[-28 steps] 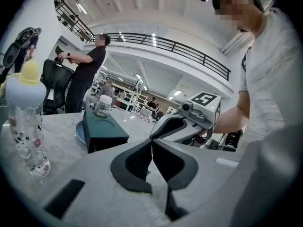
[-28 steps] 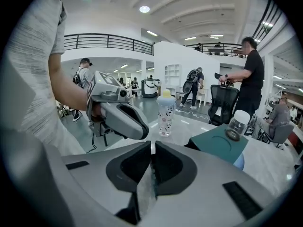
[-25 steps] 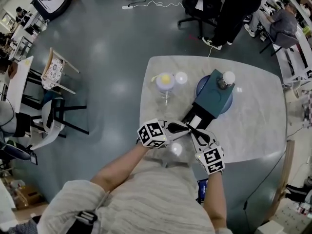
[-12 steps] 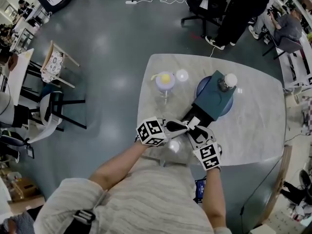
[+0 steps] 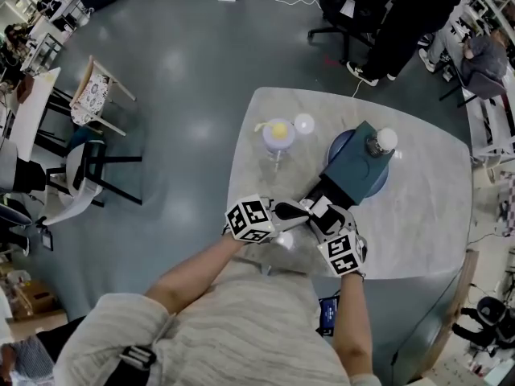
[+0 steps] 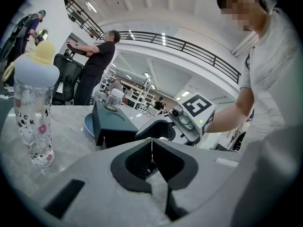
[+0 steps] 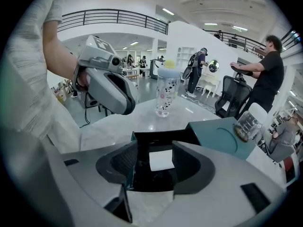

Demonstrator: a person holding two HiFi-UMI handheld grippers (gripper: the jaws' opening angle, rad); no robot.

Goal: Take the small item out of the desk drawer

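A teal desk drawer box [image 5: 354,166] stands on the marble table [image 5: 426,215], its black drawer [image 5: 315,195] pulled out toward me. A small white item [image 7: 161,159] lies on the drawer floor. My right gripper [image 7: 155,151] points down into the drawer; its jaws have just been opening and stand open on either side of the item without pressing it. In the head view the right gripper [image 5: 320,212] hangs over the drawer's near end. My left gripper [image 6: 152,148] is shut with nothing in it, hovering just left of the drawer [image 5: 299,211].
A clear bottle with a yellow top [image 5: 276,135] stands left of the box, with a small white round thing [image 5: 303,122] beside it. A jar with a white lid [image 5: 378,141] sits on the box, over a blue plate [image 5: 331,145]. Chairs and people are on the floor around.
My right gripper has sunk a little toward the open drawer. The left gripper has stayed about where it was.
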